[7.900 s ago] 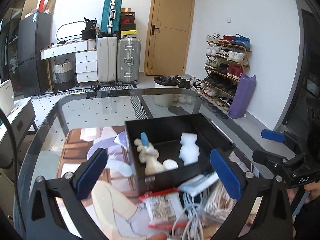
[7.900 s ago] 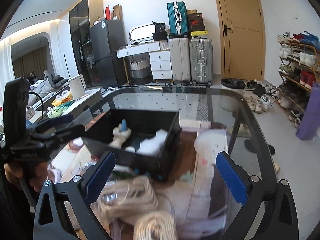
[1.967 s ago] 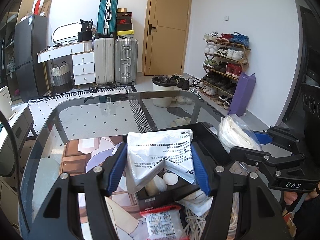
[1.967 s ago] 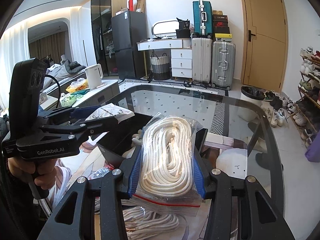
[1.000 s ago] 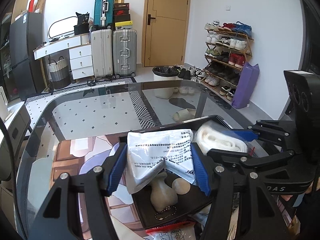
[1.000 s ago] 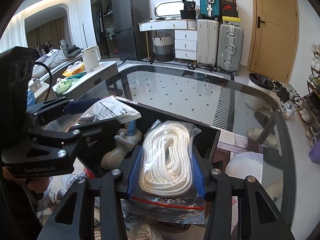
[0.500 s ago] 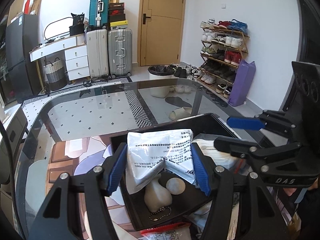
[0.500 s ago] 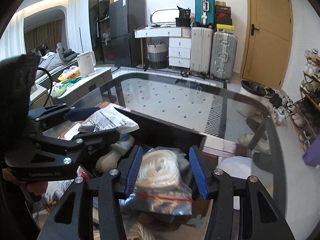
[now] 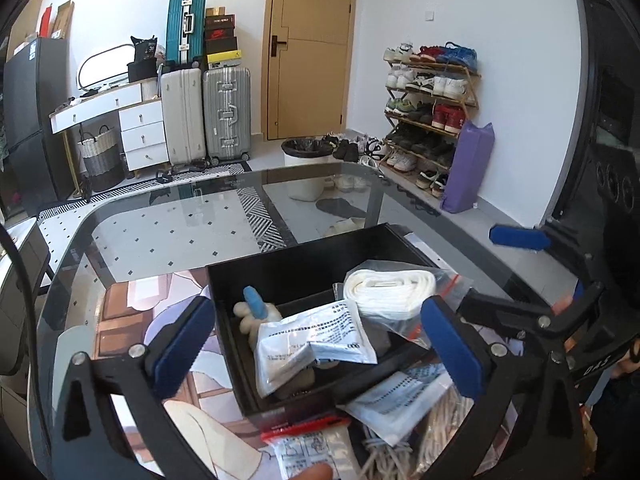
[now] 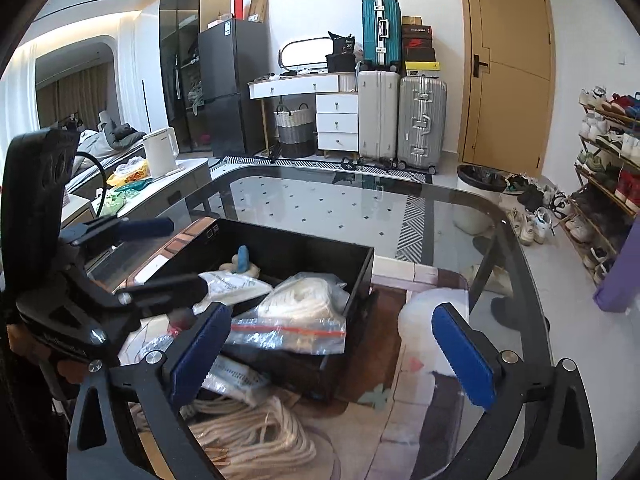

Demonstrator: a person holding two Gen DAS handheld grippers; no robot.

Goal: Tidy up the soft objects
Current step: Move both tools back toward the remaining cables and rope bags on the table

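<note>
The right tongs carry the raised letters "DAS" on their black body; the white pouch is covered in small dark print too fine to read. The left tongs stand wide apart with nothing held, blue ribbed pads either side of the matte black box just ahead. Inside lie the crinkled pouch, a clear zip bag of coiled white rope with a red seal strip, and a beige rounded figure with a blue tip. The right tongs' blue pads are likewise spread and empty, the box ahead to their left, loose rope below them on the glass table
</note>
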